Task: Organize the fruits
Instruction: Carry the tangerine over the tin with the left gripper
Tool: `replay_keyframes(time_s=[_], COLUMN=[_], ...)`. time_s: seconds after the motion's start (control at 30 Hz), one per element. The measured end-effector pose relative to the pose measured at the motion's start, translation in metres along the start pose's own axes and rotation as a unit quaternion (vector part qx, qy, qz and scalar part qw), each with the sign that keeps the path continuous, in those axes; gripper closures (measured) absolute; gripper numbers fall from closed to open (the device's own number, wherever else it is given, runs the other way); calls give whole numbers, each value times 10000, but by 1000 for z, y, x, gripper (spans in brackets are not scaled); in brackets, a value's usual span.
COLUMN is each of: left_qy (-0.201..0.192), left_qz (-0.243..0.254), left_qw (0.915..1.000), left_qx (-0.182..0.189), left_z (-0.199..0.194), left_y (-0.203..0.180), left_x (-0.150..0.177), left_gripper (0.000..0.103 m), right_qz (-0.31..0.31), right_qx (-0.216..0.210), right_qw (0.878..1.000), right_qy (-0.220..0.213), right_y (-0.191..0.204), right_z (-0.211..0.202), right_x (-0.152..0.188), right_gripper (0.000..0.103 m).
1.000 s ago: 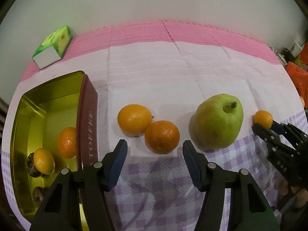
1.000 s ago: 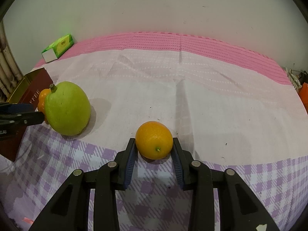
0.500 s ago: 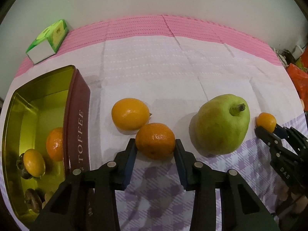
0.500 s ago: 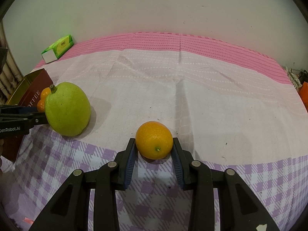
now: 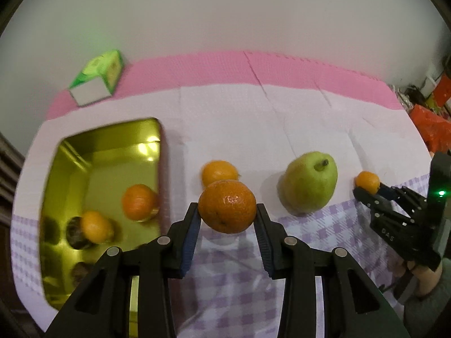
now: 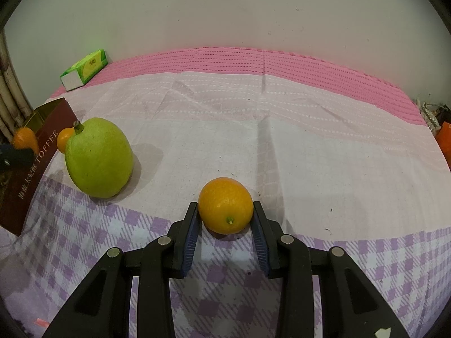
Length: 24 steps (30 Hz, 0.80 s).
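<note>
My left gripper (image 5: pixel 227 219) is shut on a mandarin (image 5: pixel 227 206) and holds it lifted above the cloth, right of the gold toffee tin (image 5: pixel 70 152). The tin holds two orange fruits (image 5: pixel 139 202) and some dark items. A yellow-orange citrus (image 5: pixel 219 172) lies on the cloth behind the held mandarin. A green pear (image 5: pixel 310 181) lies to the right; it also shows in the right wrist view (image 6: pixel 98 157). My right gripper (image 6: pixel 225 219) is shut on a small orange citrus (image 6: pixel 225 209) that rests on the cloth.
A green tissue box (image 5: pixel 97 86) sits at the far left by the wall, also in the right wrist view (image 6: pixel 84 69). The tin's dark red side (image 6: pixel 33 163) faces the pear. Orange bags (image 5: pixel 431 124) lie off the table's right end.
My left gripper closed on the mandarin and lifted it off the cloth, moving up and slightly left. My right gripper stayed still, shut on its citrus.
</note>
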<state>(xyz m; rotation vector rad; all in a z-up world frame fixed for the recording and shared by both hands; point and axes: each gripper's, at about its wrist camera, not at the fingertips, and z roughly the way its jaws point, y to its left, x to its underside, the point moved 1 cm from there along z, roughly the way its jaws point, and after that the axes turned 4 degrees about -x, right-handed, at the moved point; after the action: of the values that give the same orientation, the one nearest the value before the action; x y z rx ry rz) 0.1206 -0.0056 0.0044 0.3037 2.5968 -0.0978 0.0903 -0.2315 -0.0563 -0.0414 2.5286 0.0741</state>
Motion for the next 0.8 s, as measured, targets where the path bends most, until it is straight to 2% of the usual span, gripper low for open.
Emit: replay_keyframes(time_s=[0.2,0.4,0.53,0.8], left_qy=[-154,40,213,473], left_qz=[-147,-496,-518,-651], left_qw=[9989,9958,9936,9914], left_qx=[-415,-773,-976,-1034], left_z=[-15,-9,-4,13], left_y=[34,82,103,121], left_x=[6,25,37,53], left_gripper=[63,63,63,63], right_qz=[-1,3,1,7], right_qx=[24,44,62,92], right_qw=[10000,10000,10000,9999], right_qy=[0,10,22,50], right_y=[0,1,1,2], right_z=[0,0,1,2], right_x=[1,0,0,-1], right_gripper=[69,69,69,69])
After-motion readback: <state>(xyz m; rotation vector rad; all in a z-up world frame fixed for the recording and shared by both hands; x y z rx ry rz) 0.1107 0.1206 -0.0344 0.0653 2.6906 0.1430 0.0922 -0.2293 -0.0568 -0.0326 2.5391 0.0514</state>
